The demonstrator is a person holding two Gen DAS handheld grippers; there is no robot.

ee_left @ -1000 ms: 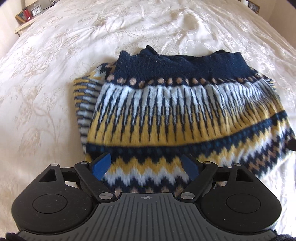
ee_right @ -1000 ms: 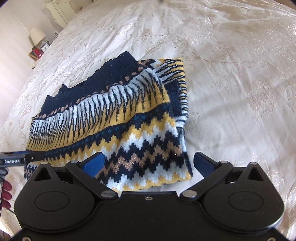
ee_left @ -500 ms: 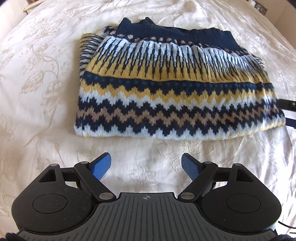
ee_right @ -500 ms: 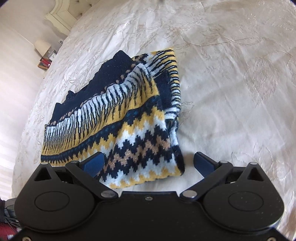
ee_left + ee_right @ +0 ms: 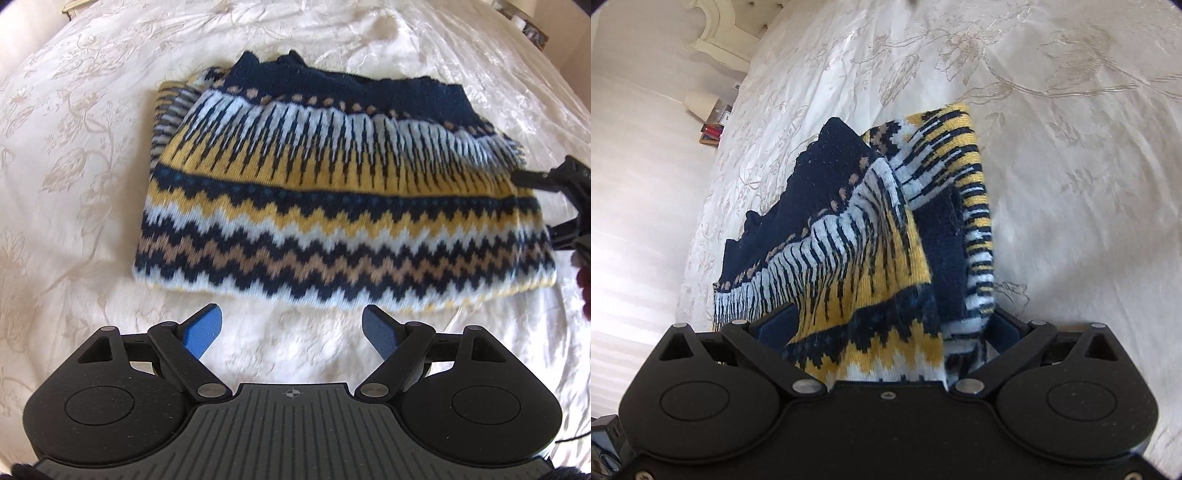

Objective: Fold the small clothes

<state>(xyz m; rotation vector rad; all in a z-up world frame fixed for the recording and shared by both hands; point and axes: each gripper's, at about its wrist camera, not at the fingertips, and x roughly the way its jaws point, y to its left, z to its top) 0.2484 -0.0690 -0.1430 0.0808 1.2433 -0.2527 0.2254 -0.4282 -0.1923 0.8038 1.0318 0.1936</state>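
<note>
The left hand-held gripper (image 5: 291,328) hangs steeply over the cream embroidered bedspread (image 5: 74,166), jaws spread and empty, just short of the folded patterned sweater (image 5: 332,206). The right hand-held gripper (image 5: 890,328) straddles the sweater's end, jaws wide around the layers; whether they pinch is unclear.

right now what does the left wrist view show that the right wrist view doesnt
Only the left wrist view: the left hand-held gripper, open over the bedspread, short of the sweater's zigzag hem, and the whole folded shape. Only the right wrist view: the sweater's end lying between the right hand-held gripper's open fingers, plus a lamp beside the bed. Both: the patterned sweater on the cream bedspread.
</note>
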